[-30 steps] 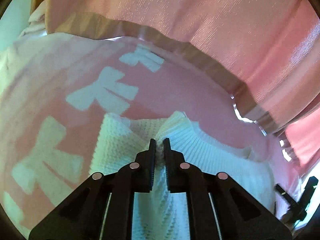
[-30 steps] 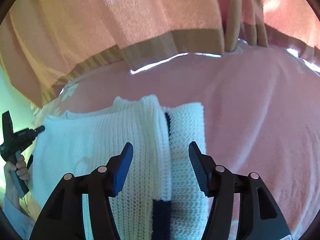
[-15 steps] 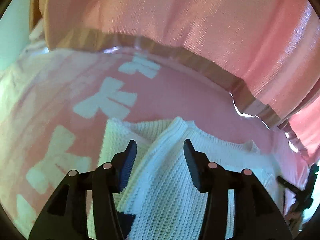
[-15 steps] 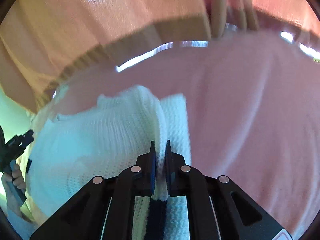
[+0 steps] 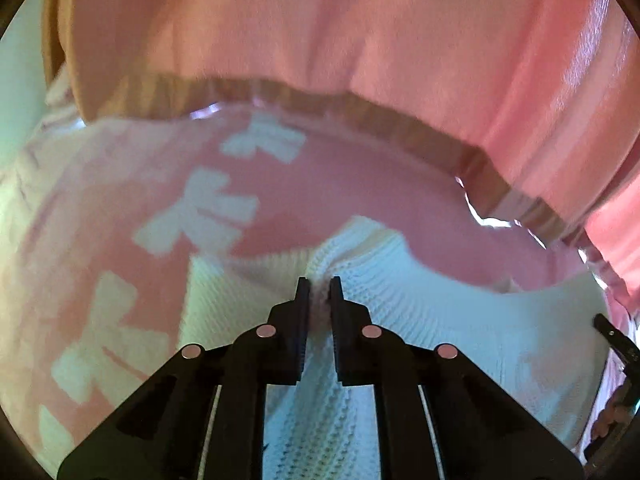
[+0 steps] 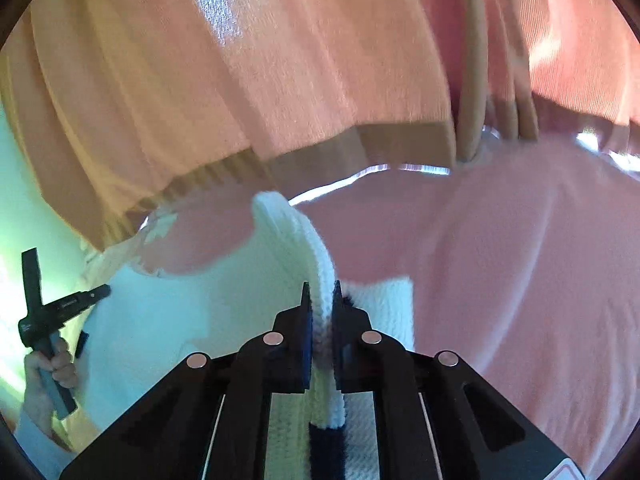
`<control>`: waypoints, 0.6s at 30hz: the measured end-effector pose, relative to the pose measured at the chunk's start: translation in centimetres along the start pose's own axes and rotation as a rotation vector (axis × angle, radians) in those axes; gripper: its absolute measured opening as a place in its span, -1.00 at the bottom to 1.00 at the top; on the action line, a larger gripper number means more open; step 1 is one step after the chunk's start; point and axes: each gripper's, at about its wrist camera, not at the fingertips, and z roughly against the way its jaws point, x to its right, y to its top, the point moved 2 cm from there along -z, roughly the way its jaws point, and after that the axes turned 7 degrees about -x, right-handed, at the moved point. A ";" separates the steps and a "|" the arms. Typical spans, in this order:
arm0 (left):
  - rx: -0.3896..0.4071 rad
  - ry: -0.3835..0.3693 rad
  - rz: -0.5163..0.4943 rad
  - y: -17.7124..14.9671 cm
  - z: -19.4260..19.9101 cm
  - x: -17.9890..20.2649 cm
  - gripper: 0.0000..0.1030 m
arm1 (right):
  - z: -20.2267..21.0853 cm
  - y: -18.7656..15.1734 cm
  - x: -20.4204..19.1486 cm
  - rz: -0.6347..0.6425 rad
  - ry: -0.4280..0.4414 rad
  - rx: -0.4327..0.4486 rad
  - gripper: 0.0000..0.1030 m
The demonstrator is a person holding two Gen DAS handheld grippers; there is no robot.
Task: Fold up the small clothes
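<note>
Mid-fold. My left gripper (image 5: pixel 319 280) and right gripper (image 6: pixel 319 285) are each closed on an edge of the white knit (image 5: pixel 460 320), raising it off the pink blanket (image 5: pixel 360 208). One layer already lies doubled beneath. I judge the carry-over, release and smoothing remain.
</note>
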 end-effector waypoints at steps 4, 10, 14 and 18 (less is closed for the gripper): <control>-0.114 0.018 0.069 -0.2 -4.1 -2.2 -0.79 | -5.5 -1.7 2.2 -0.042 -0.053 -0.204 -0.82; 0.011 -0.007 0.040 -1.7 2.1 -1.3 -0.35 | 3.2 -3.0 -0.2 -0.006 -0.045 -0.036 -0.02; 0.033 0.008 0.069 -6.4 6.4 -2.3 0.10 | 6.2 -9.4 -0.2 -0.025 -0.060 -0.079 0.10; -0.043 0.006 0.170 -11.1 6.7 -4.9 0.10 | 4.6 -14.4 1.0 -0.171 0.023 -0.226 0.10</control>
